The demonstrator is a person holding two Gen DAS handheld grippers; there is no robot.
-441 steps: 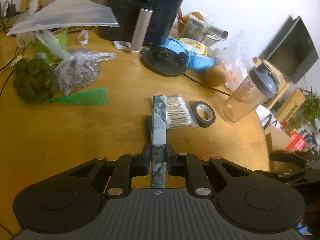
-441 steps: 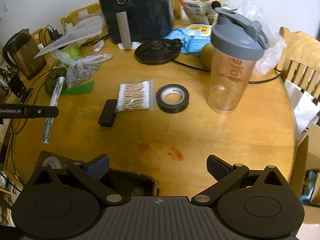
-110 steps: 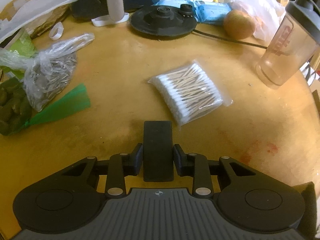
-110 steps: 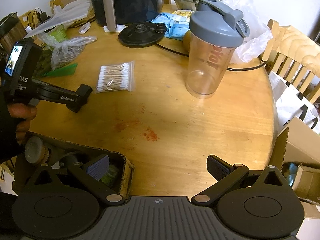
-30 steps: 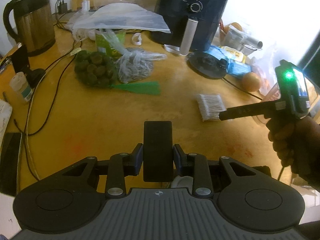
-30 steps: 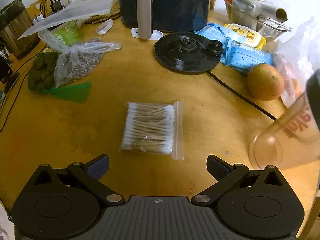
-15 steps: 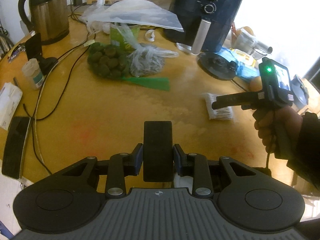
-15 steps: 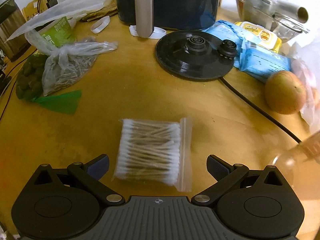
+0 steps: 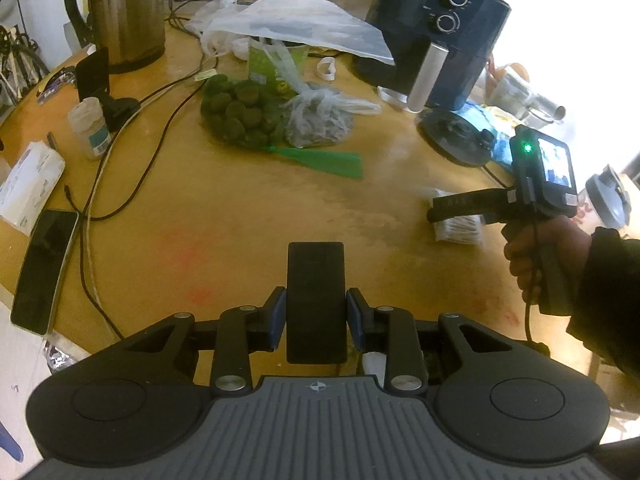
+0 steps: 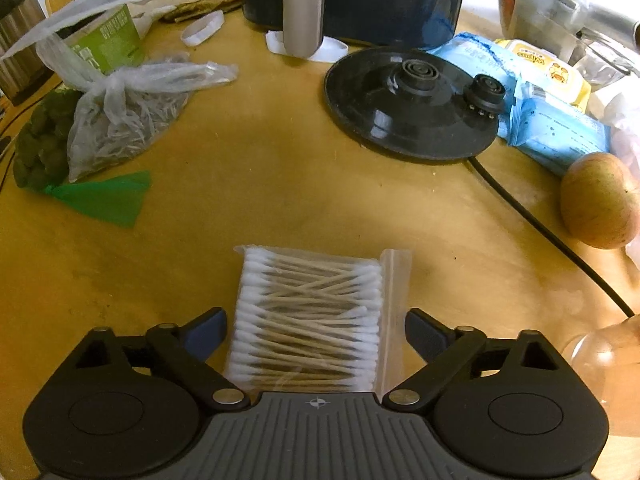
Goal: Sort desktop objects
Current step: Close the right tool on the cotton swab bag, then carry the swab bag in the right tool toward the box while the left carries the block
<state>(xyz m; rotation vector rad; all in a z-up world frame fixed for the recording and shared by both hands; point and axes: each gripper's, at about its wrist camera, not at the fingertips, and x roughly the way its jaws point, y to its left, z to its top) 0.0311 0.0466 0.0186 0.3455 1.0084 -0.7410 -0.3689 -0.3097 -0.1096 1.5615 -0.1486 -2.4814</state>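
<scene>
In the left wrist view the wooden table (image 9: 224, 216) fills the frame. A kettle (image 9: 124, 12) stands at the upper left, with a small jar (image 9: 89, 128) and a phone (image 9: 44, 268) down the left edge and cables looping between them. A green bag of dark balls (image 9: 240, 114) and a clear knotted bag (image 9: 320, 120) lie at upper centre, and a dark air fryer (image 9: 436, 36) sits at the upper right with a round black kettle base (image 9: 456, 138) in front of it.

The left gripper (image 9: 316, 316) at the bottom centre is clamped on a flat black block (image 9: 316, 300); both blue pads press its sides, and the block stands up between them, held above the near edge of the table.

At the right of that view a hand (image 9: 540, 252) grips the pistol handle of the right gripper (image 9: 434, 214), whose body reaches leftward and level, low over the pack of cotton swabs (image 9: 460, 230).

In the right wrist view the pack of cotton swabs (image 10: 308, 320) lies flat on the table at lower centre, its near end hidden under the gripper body. The right gripper (image 10: 316, 332) is spread wide, one blue pad on each side of the pack; the left pad is just beside the bag's edge and the right one close to its sealed strip, though contact cannot be told. Beyond lie the kettle base (image 10: 412, 104) at upper right, blue packets (image 10: 552, 128) and an apple (image 10: 600, 200) at the right edge, and the knotted bag (image 10: 124, 120) at the left. The bottom of a clear cup (image 10: 600, 352) shows at the lower right.
</scene>
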